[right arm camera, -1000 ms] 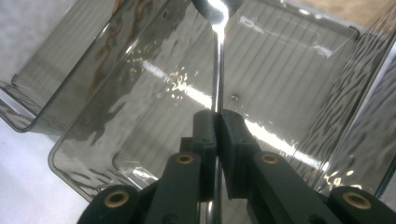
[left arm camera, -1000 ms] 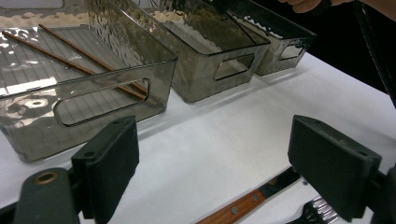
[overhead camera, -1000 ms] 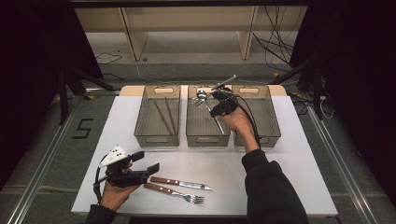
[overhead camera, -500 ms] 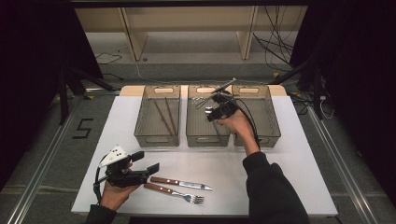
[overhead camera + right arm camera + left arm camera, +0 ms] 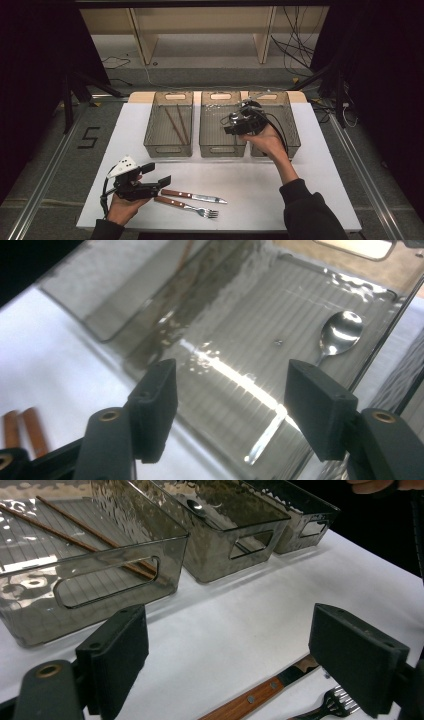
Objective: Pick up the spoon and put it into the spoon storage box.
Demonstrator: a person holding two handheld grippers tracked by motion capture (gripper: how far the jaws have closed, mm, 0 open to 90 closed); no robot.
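White matte table (image 5: 310,170); three ribbed smoky-plastic bins (image 5: 169,125). Steel spoon (image 5: 340,330) in middle one. Both grippers' jaws spread, empty.

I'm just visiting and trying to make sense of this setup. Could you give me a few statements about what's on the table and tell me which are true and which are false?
1. Three clear bins stand in a row at the far side of the table. True: left bin, middle bin, right bin.
2. The chopsticks lie in the middle bin. False: they lie in the left bin.
3. A spoon lies in the middle bin. True.
4. The right hand-held gripper is clamped on the spoon. False: its jaws stand open and empty above the bin.
5. A knife and a fork lie on the white tabletop near the left hand-held gripper. True.
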